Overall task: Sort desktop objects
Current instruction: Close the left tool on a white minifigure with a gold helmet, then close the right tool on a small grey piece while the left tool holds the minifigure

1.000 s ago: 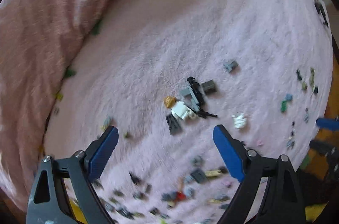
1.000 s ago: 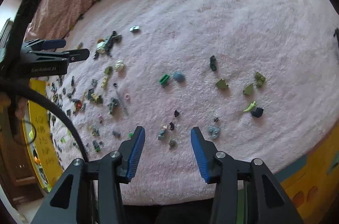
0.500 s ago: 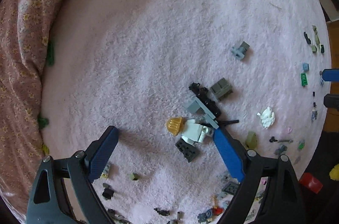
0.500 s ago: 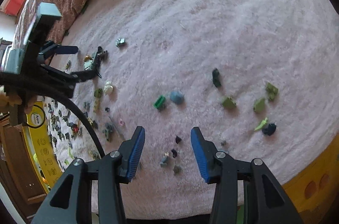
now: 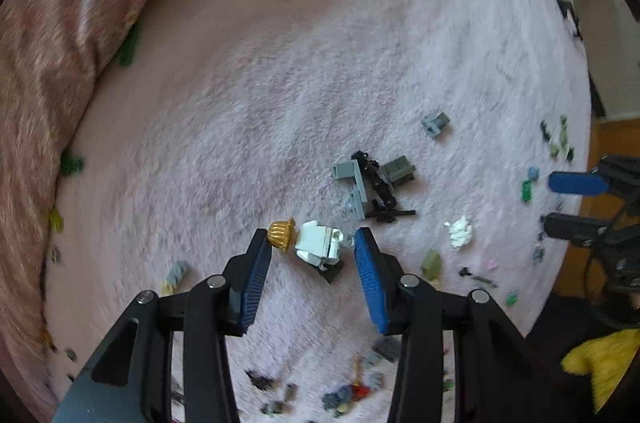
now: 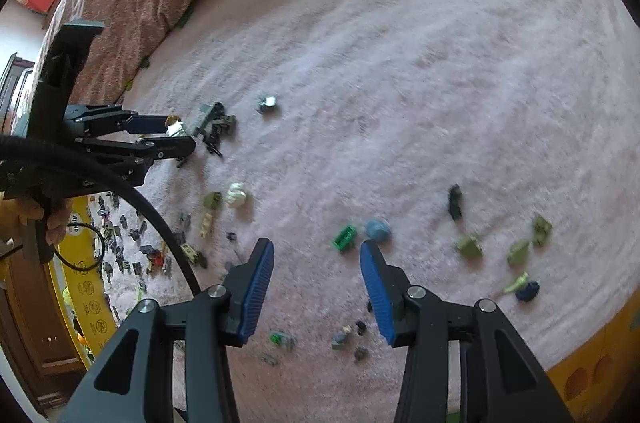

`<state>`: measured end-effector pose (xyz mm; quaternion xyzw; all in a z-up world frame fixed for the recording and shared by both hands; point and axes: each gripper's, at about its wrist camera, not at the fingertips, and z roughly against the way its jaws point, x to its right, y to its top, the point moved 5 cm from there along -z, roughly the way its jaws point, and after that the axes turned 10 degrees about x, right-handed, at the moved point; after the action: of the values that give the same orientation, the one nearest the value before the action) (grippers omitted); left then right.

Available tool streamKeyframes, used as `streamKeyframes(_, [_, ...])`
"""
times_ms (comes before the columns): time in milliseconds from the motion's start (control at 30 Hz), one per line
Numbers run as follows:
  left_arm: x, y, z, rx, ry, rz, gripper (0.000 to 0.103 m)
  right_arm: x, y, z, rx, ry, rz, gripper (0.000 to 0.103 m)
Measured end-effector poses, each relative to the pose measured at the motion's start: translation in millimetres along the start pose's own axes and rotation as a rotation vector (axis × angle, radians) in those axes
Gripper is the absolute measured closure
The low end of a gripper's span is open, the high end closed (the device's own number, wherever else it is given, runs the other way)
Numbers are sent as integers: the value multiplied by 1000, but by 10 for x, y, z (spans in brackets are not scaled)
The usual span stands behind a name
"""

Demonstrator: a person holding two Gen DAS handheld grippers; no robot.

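1. Here, at lower centre of the left wrist view, a white toy minifigure (image 5: 320, 243) with a gold hairpiece (image 5: 282, 232) lies on the pink fleece blanket (image 5: 280, 83), bracketed by the left gripper (image 5: 314, 247), whose jaws stand part-closed, apparently lined up to pinch it; contact is unclear.
2. Just beyond, grey and black bricks (image 5: 372, 183) cluster.
3. Lower centre of its own view, the right gripper (image 6: 316, 255) hovers open and empty near a green brick (image 6: 345, 237), likely its next pick.
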<state>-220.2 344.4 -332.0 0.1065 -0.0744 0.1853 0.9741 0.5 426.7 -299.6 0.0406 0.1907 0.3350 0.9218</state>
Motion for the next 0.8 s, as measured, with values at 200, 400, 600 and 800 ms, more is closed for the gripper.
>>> streamKeyframes(200, [-54, -235, 158, 31, -7, 99, 59, -177, 192, -80, 35, 35, 45, 57])
streamKeyframes(400, [-50, -575, 156, 18, 2, 127, 59, -305, 411, -303, 37, 73, 51, 57])
streamKeyframes(600, [-149, -838, 305, 69, 17, 277, 59, -349, 629, -551, 47, 79, 8, 57])
streamKeyframes(800, [-229, -1272, 463, 93, 10, 435, 59, -417, 732, -720, 84, 9, 0, 74])
